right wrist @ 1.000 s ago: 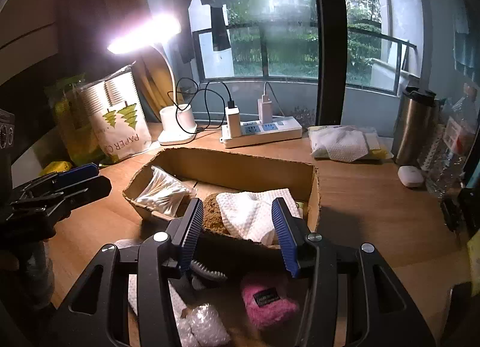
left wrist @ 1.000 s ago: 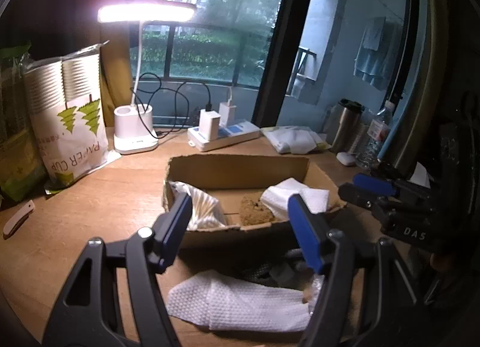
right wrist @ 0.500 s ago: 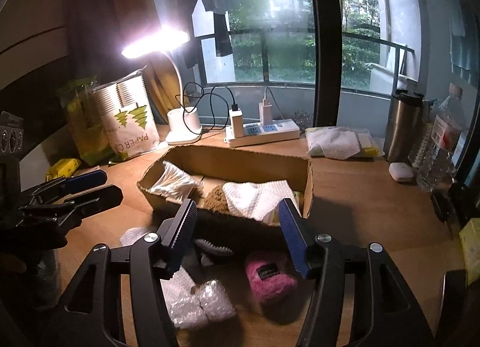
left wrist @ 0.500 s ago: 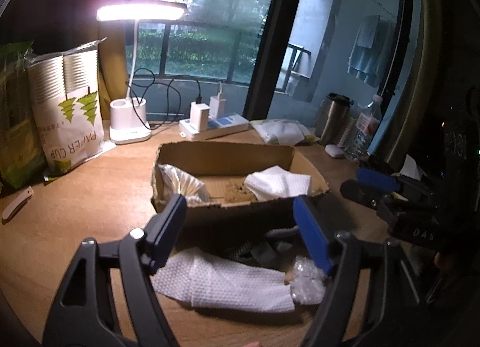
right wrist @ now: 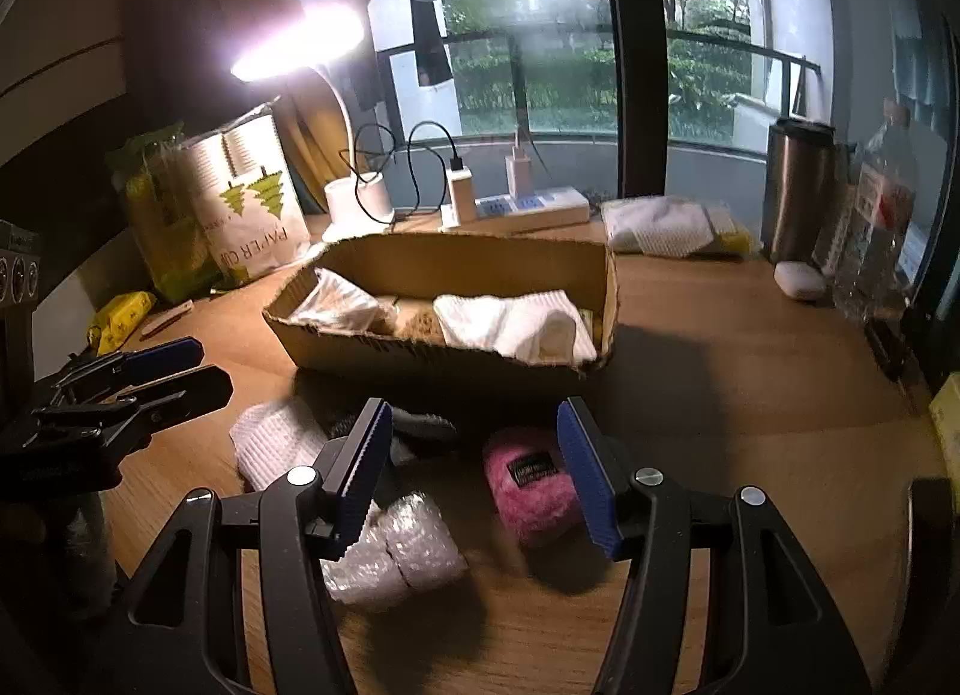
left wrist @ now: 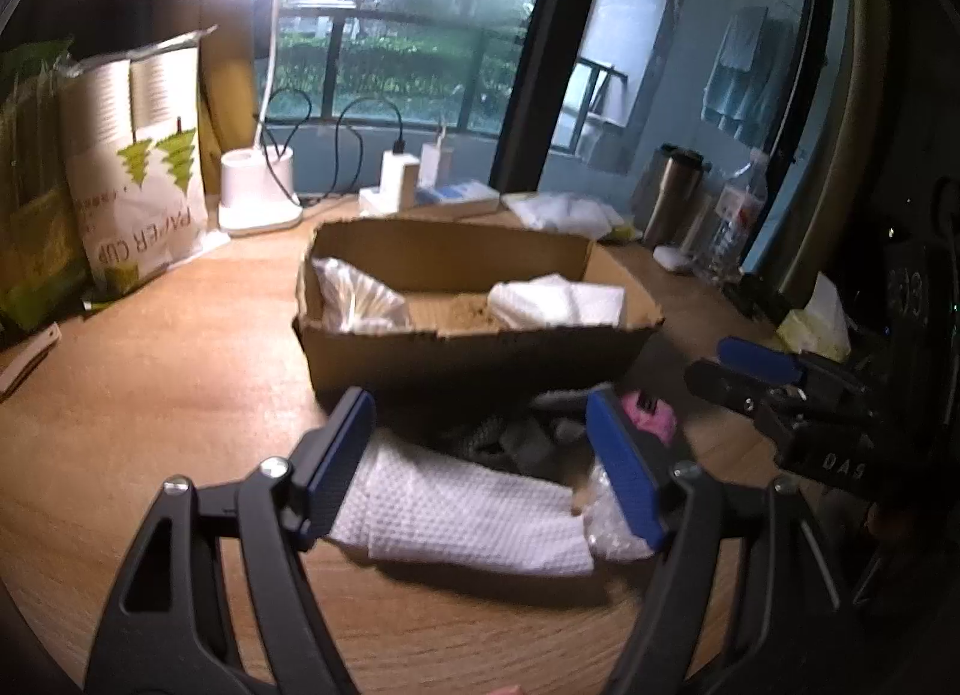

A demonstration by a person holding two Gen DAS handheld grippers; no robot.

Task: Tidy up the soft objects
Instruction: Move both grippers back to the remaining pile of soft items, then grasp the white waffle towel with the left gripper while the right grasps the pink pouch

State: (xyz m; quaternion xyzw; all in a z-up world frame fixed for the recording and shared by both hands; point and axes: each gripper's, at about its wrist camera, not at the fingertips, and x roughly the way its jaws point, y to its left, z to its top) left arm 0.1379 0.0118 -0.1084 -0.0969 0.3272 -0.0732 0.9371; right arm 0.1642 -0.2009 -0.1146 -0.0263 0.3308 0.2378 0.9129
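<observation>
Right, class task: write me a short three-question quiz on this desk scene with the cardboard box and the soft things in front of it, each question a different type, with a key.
1. True or false: the pink fluffy item already lies inside the cardboard box.
2. Which item lies between the left gripper fingers' line of view? A) white waffle cloth B) steel flask C) paper cup bag
3. Fill in: the bubble wrap bundle lies on the ____ in front of the box.

Key: 1 false; 2 A; 3 table.
</observation>
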